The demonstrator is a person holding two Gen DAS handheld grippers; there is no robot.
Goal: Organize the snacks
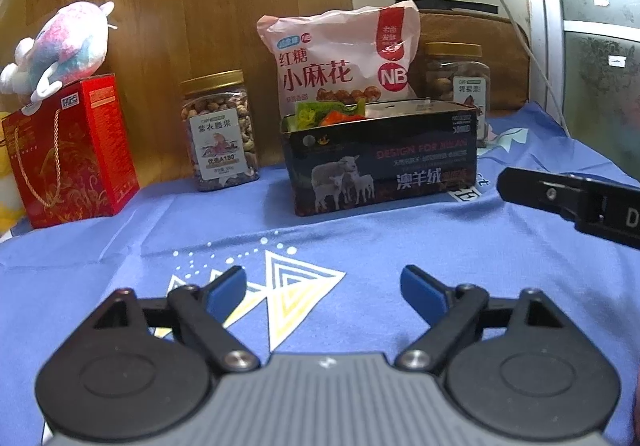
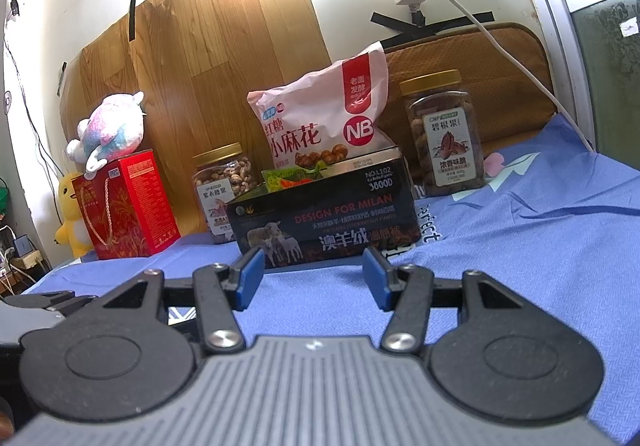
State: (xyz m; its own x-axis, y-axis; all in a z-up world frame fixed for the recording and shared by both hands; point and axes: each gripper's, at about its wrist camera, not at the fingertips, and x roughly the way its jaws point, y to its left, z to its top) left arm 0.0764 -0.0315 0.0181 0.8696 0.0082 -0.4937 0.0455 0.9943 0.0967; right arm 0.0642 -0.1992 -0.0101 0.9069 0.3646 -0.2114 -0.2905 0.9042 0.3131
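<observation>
A black box printed with sheep (image 1: pixel 384 161) (image 2: pixel 326 221) stands open on the blue cloth and holds small green and orange snack packets (image 1: pixel 330 113) (image 2: pixel 292 178). Behind it leans a pink snack bag (image 1: pixel 344 53) (image 2: pixel 320 117). A gold-lidded nut jar (image 1: pixel 220 129) (image 2: pixel 224 189) stands to its left, and another jar (image 1: pixel 458 81) (image 2: pixel 444 133) to its right. My left gripper (image 1: pixel 324 294) is open and empty above the cloth, short of the box. My right gripper (image 2: pixel 314 278) is open and empty, close in front of the box; part of it shows in the left wrist view (image 1: pixel 572 201).
A red gift box (image 1: pixel 68 153) (image 2: pixel 124 205) with a plush toy (image 1: pixel 60 45) (image 2: pixel 108 129) on top stands at the left. A yellow plush (image 2: pixel 72 213) sits beside it. A wood panel and a brown cushion (image 2: pixel 480 53) back the table. A white cable (image 2: pixel 520 61) hangs at the right.
</observation>
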